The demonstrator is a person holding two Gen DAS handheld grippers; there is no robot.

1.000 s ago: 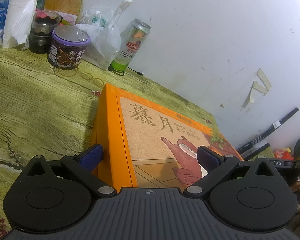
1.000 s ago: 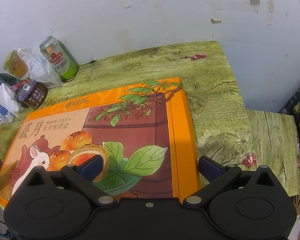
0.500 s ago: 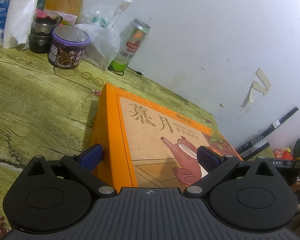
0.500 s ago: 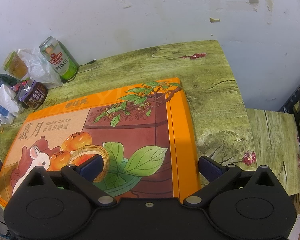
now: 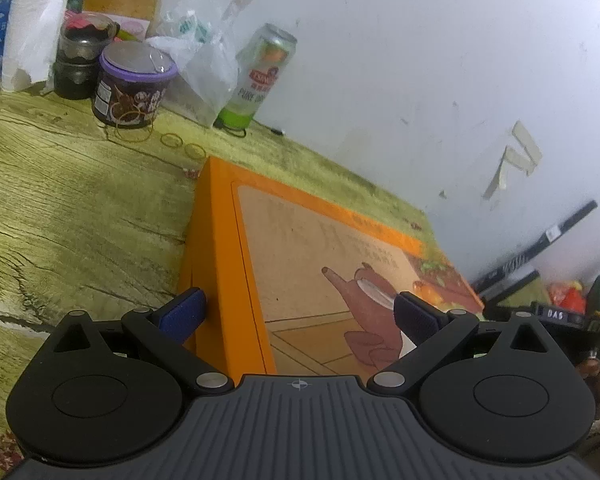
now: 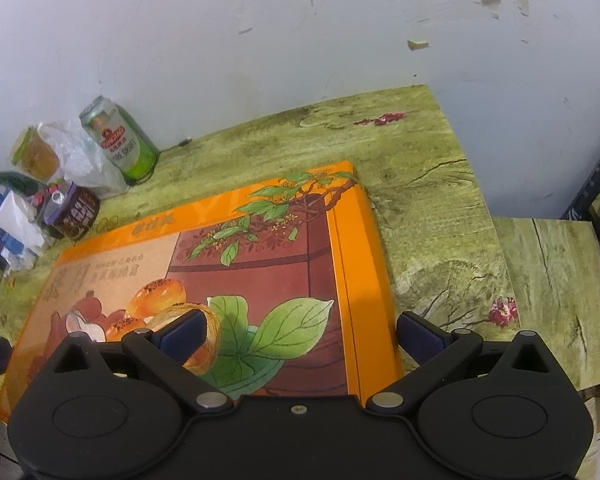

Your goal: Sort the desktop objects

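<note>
A large flat orange gift box point(image 5: 320, 248) printed with a teapot, pastries and leaves lies on the green wood-grain table point(image 5: 60, 200). My left gripper point(image 5: 298, 314) is open and straddles the box's near left corner. Its left fingertip point(image 5: 182, 312) sits against the box's side and its right fingertip point(image 5: 416, 316) hangs over the lid. At the other end of the box point(image 6: 260, 264), my right gripper point(image 6: 300, 334) is open across the near right corner, one fingertip point(image 6: 182, 334) over the lid and the other point(image 6: 418, 336) just outside the orange edge.
Against the wall stand a green beer can point(image 5: 260, 76), a clear plastic bag point(image 5: 200, 60), a purple-lidded cup point(image 5: 132, 84), a dark jar point(image 5: 80, 60) and a white paper roll point(image 5: 32, 28). Rubber bands point(image 5: 172, 140) lie near the cup. A lower tabletop point(image 6: 548, 288) adjoins on the right.
Both views have shifted slightly and the left wrist view is now blurred with motion. The box stays between the open fingers of both grippers.
</note>
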